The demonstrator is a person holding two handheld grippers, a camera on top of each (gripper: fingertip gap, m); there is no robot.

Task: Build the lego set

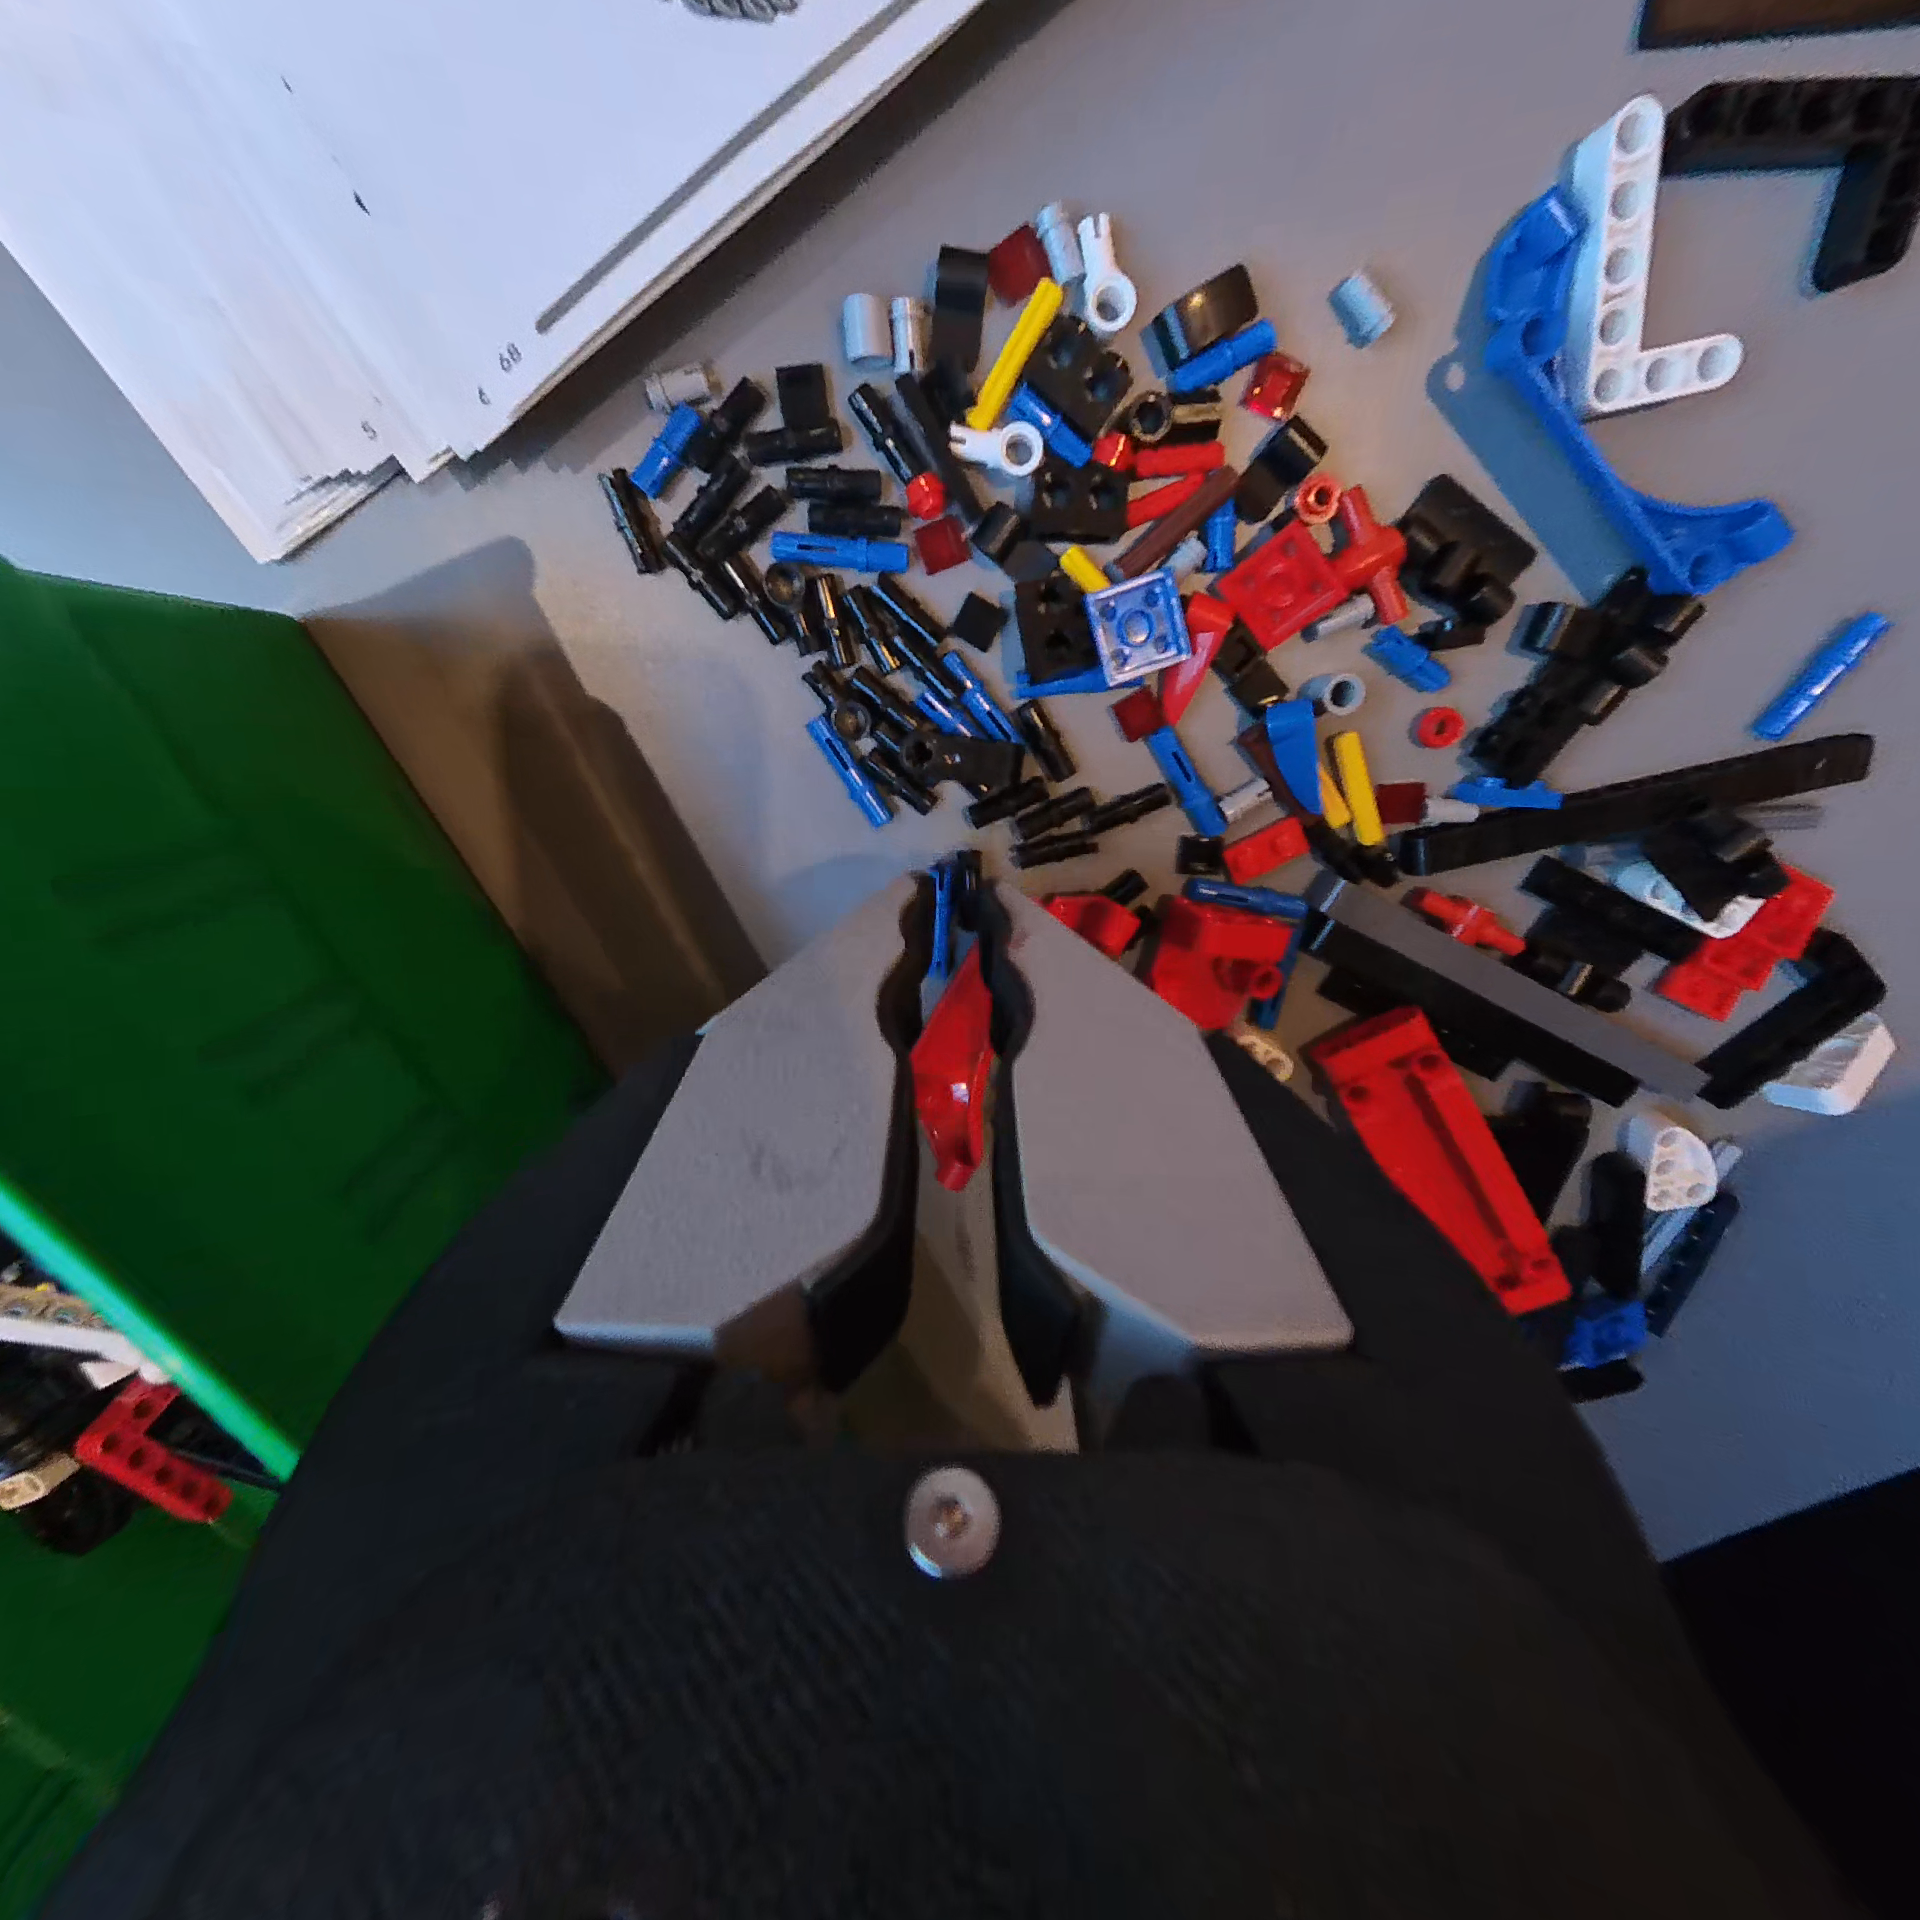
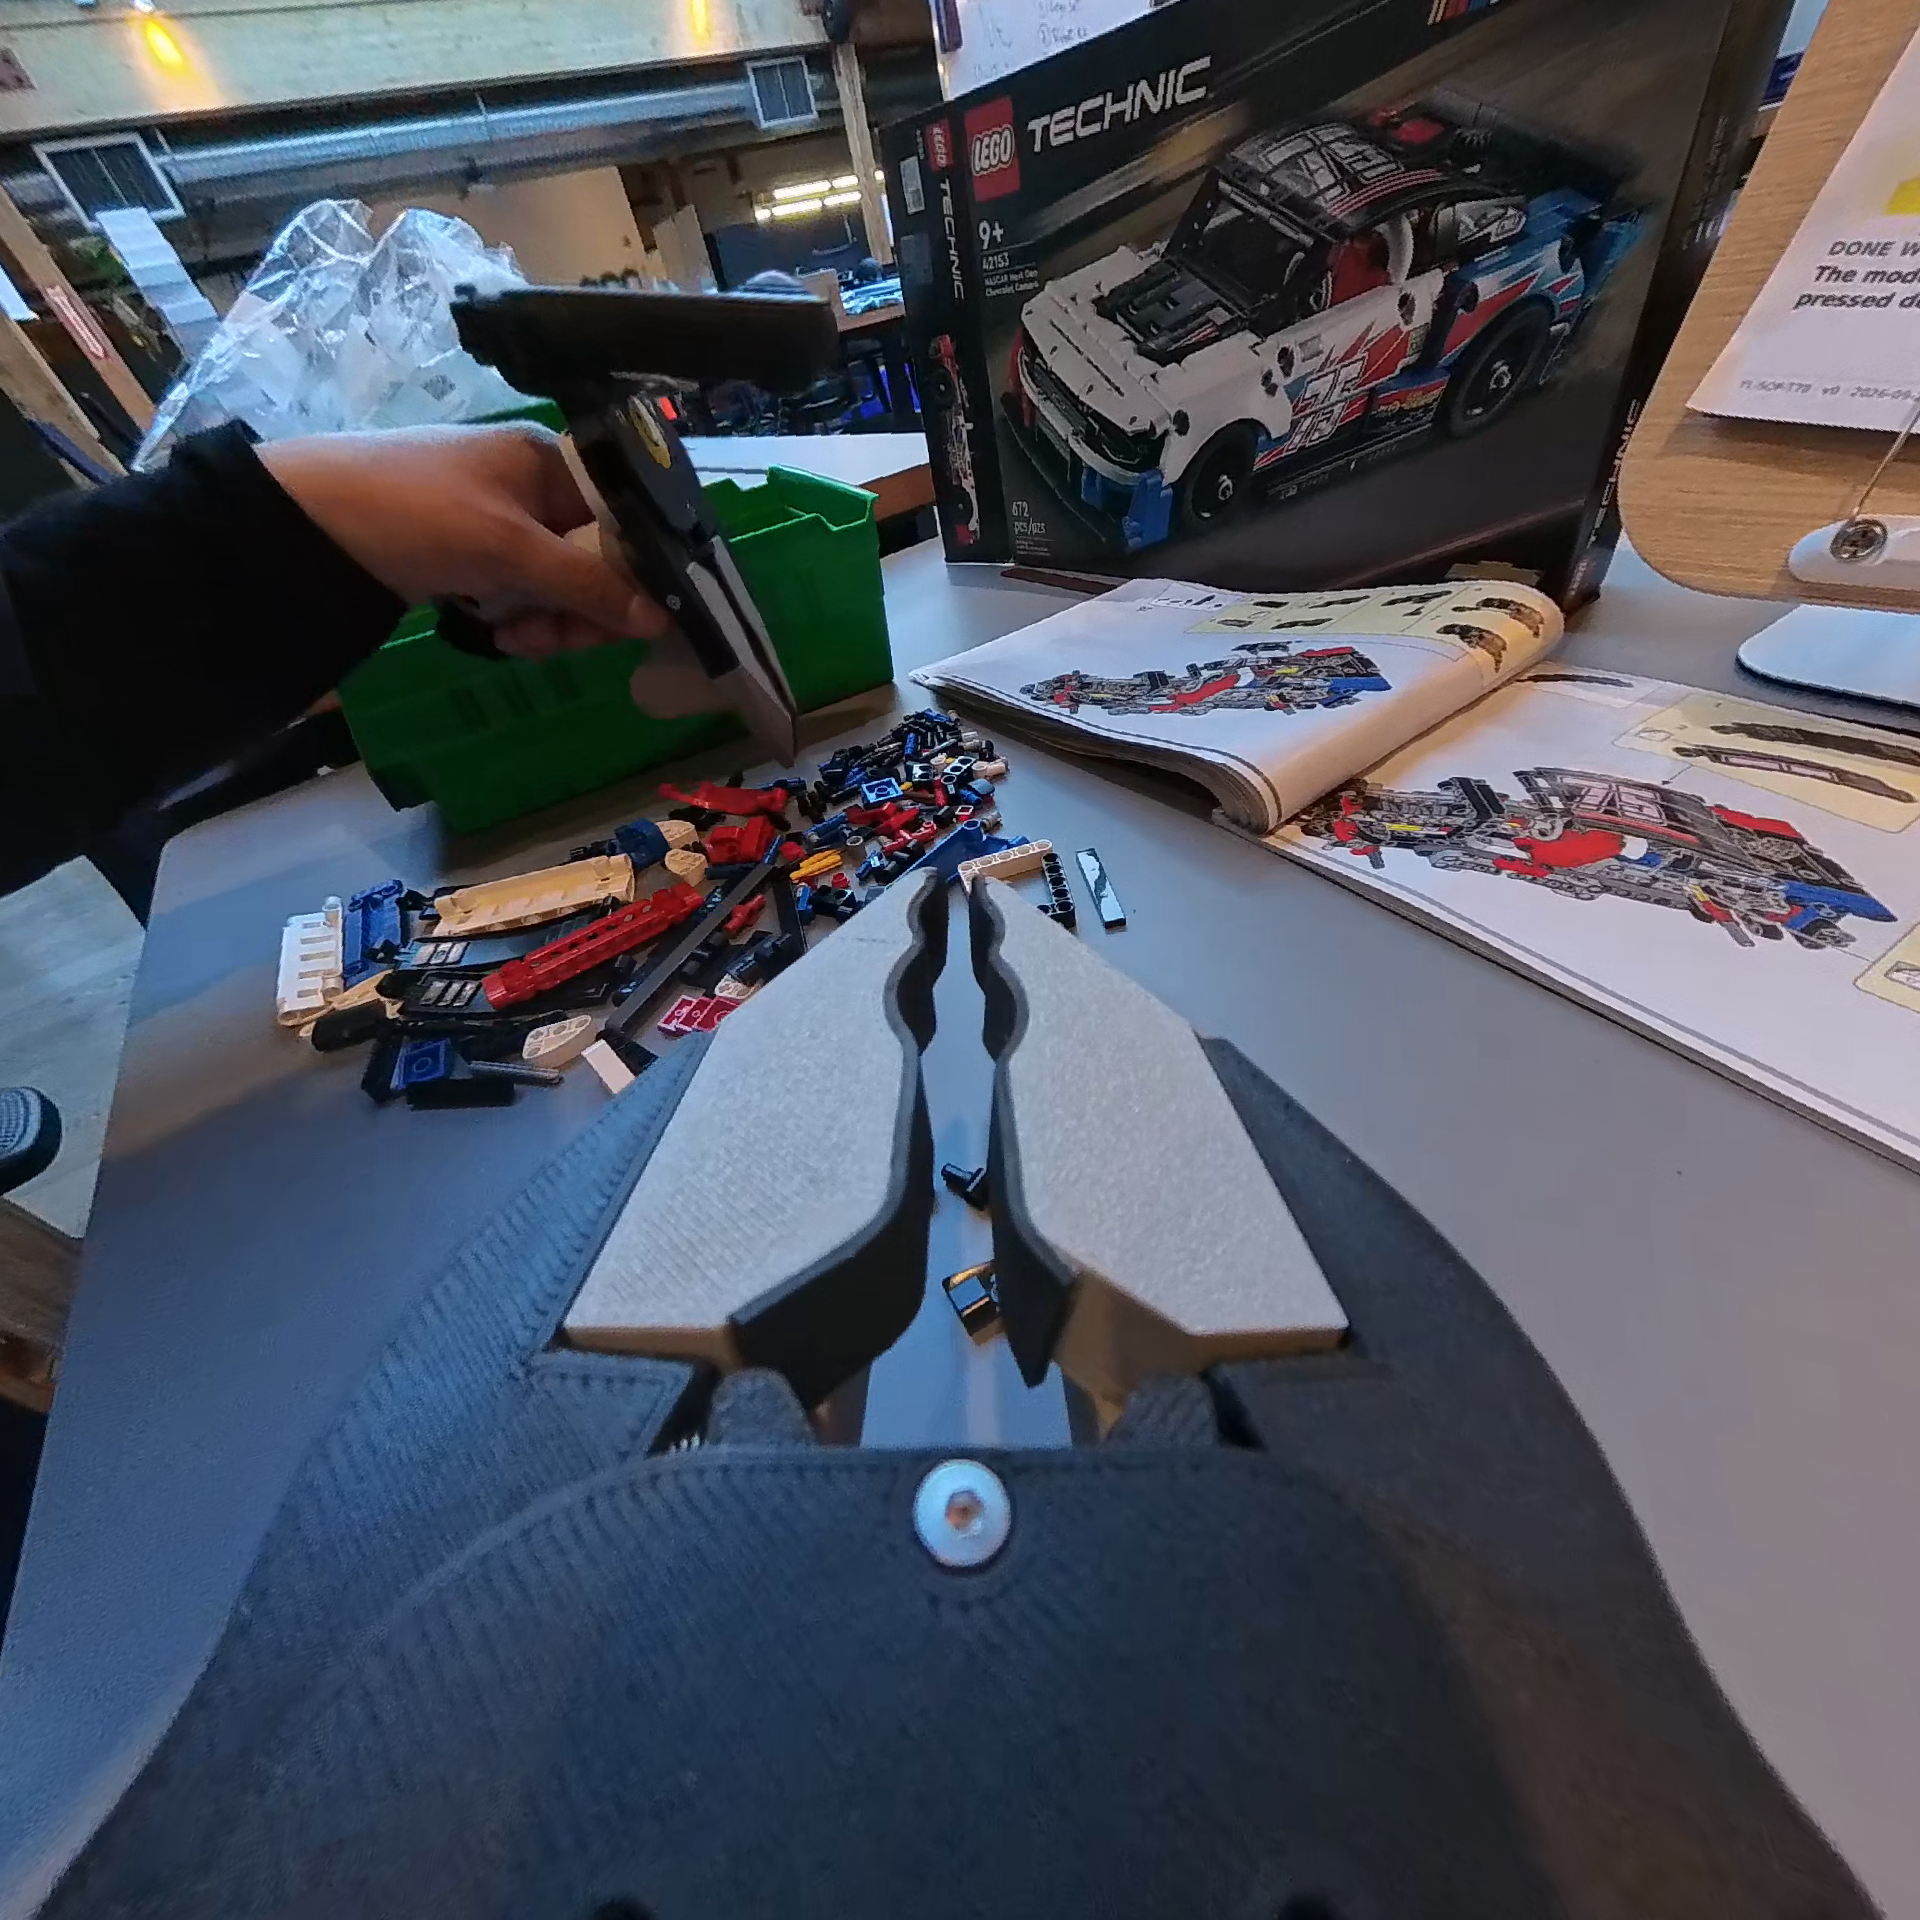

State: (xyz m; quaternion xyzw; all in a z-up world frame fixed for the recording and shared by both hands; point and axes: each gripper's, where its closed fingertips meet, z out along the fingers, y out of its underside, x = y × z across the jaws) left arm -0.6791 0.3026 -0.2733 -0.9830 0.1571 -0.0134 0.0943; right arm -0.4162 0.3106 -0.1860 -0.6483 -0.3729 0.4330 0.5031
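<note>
Loose Lego Technic parts [image 1: 1143,571] lie in a pile on the grey table [image 1: 727,790]. My left gripper [image 1: 956,894] hovers at the pile's near edge, shut on a blue pin [image 1: 940,914] at its fingertips. A black pin [image 1: 974,883] lies tight beside the blue one. A red curved piece [image 1: 956,1070] shows through the slot behind the tips. In the right wrist view the left gripper [image 2: 788,743] points down at the pile's [image 2: 831,831] far side, held by a hand [image 2: 447,520]. My right gripper [image 2: 961,894] is shut with nothing in it, above the table at the pile's near edge.
A green bin [image 2: 623,707] stands behind the pile and holds a part-built model [image 1: 94,1434]. The open instruction booklet [image 2: 1455,779] lies to the right, with the set's box [image 2: 1299,312] behind it. Clear plastic bags [image 2: 343,312] sit at the far left. There is about 30 centimetres between the tips of the two grippers. It is some 5 centimetres from my left tips to the red curved piece [image 1: 956,1070].
</note>
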